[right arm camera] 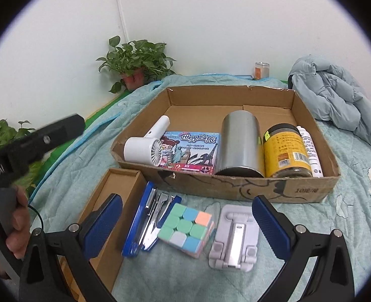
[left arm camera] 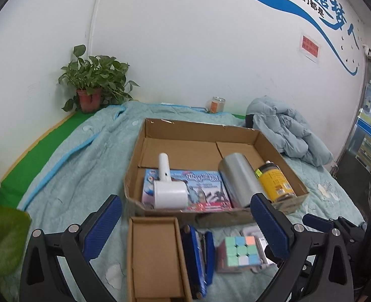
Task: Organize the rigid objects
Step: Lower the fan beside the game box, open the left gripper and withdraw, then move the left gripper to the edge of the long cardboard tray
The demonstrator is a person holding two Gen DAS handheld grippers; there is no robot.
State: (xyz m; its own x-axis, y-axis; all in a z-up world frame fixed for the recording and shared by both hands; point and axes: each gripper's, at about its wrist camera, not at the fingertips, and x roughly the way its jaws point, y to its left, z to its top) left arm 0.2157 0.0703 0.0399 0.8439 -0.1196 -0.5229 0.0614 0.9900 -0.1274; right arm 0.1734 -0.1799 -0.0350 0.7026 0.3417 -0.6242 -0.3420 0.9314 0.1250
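I have both grippers hovering over the bed on the near side of the cardboard box [right arm camera: 281, 191], and neither one touches anything. My left gripper [left arm camera: 185, 229] has its fingers spread wide; between them, below, I see a small open carton [left arm camera: 155, 259], a blue stapler [left arm camera: 198, 254] and a puzzle cube [left arm camera: 240, 250], all lying just in front of the box. My right gripper [right arm camera: 188, 224] is spread wide too, and the cube [right arm camera: 185, 229] sits in the gap between its fingers, with the stapler [right arm camera: 147, 221] touching the cube's left side and a grey folding stand [right arm camera: 233, 239] just to its right. Inside the box, against its near wall, lie a white fan [right arm camera: 145, 148], a game box [right arm camera: 190, 151], a steel tumbler [right arm camera: 240, 143], a yellow-labelled jar [right arm camera: 286, 151] and a white tube [right arm camera: 310, 151].
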